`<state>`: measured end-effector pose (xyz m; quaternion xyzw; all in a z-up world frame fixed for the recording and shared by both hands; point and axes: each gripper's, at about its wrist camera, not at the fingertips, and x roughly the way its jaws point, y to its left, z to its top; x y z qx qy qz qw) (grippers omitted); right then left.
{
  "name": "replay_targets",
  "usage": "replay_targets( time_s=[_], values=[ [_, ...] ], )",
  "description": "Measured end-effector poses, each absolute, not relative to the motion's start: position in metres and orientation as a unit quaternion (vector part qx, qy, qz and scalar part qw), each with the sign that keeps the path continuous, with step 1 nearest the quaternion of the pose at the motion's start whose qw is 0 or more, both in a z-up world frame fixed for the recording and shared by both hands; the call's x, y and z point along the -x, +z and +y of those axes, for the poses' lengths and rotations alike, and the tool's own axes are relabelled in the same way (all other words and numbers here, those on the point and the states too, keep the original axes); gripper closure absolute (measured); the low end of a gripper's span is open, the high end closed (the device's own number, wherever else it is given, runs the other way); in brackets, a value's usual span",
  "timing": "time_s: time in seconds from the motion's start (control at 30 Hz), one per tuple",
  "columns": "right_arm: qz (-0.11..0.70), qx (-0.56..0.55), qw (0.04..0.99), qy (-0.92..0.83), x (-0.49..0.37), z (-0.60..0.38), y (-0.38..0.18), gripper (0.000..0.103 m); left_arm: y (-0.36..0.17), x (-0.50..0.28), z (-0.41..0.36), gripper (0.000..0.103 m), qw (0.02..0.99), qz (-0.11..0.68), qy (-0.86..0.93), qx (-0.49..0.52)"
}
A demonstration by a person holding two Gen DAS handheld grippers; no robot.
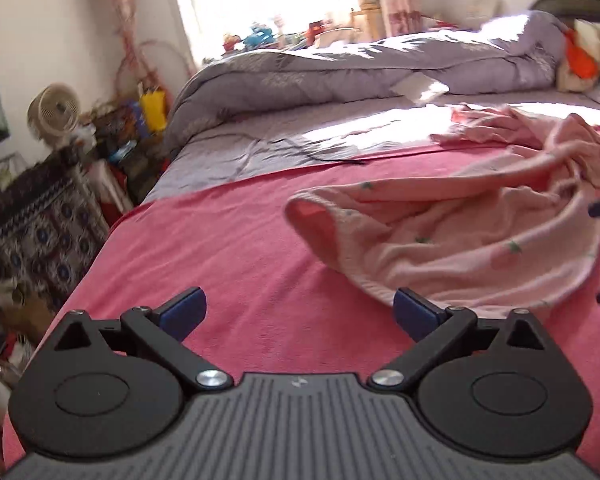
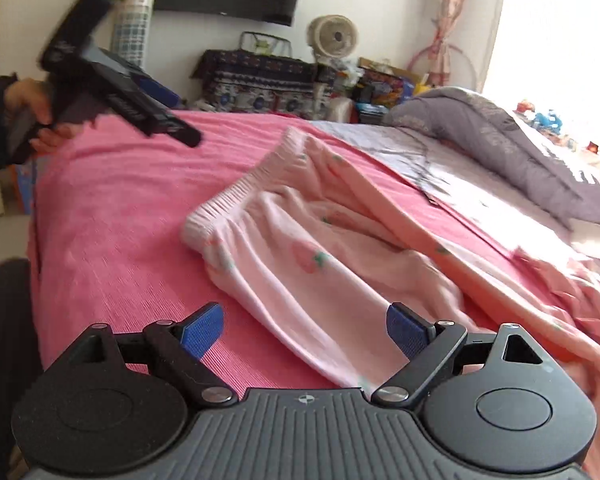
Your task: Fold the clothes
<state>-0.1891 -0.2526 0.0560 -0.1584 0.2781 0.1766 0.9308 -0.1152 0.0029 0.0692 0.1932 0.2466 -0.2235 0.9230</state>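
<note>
Right gripper (image 2: 304, 332) wide open above pink bedspread (image 2: 120, 208), sunlit cluttered bedroom.

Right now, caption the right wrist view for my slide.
Open right tool over pink strawberry-print pants on a pink bedspread.

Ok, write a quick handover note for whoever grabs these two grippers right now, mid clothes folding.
Left tool: open, empty, above the pink blanket, short of the waistband.
Right tool: open, empty, low over the pink strawberry-print pants; fabric shows between its fingers but is not pinched.
Pants lie crumpled on the blanket, elastic waistband toward the left tool, legs bunched toward the grey duvet.
Done: no fold visible.
Left: spread the pants flat, then fold them.
</note>
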Motion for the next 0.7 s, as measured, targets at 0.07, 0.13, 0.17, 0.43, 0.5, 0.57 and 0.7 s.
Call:
replay_targets(
  time_s=[0.07, 0.13, 0.17, 0.43, 0.5, 0.57, 0.7],
  values=[
    [0.29, 0.165, 0.935, 0.119, 0.211, -0.285, 0.055, 0.014, 0.063, 0.141, -0.034, 0.0, 0.902, 0.232, -0.283, -0.232],
    [0.299, 0.162, 0.937, 0.08, 0.221, -0.31, 0.054, 0.015, 0.051, 0.162, -0.075, 0.0, 0.878, 0.216, -0.32, -0.282],
    [0.301, 0.154, 0.938, 0.071, 0.224, -0.318, 0.052, 0.016, 0.041, 0.166, -0.094, 0.0, 0.871, 0.205, -0.316, -0.314],
    [0.284, 0.22, 0.924, 0.135, 0.213, -0.279, 0.022, 0.025, -0.004, 0.172, -0.141, 0.0, 0.854, 0.095, -0.268, -0.436],
    [0.275, 0.226, 0.924, 0.139, 0.202, -0.26, 0.012, 0.034, -0.006, 0.173, -0.141, 0.018, 0.849, 0.09, -0.261, -0.451],
    [0.272, 0.216, 0.927, 0.139, 0.189, -0.247, 0.012, 0.065, -0.007, 0.174, -0.142, 0.05, 0.844, 0.084, -0.255, -0.464],
    [0.251, 0.207, 0.94, 0.105, 0.183, -0.233, 0.027, 0.097, -0.015, 0.174, -0.133, 0.082, 0.826, 0.063, -0.226, -0.512]
  ],
)
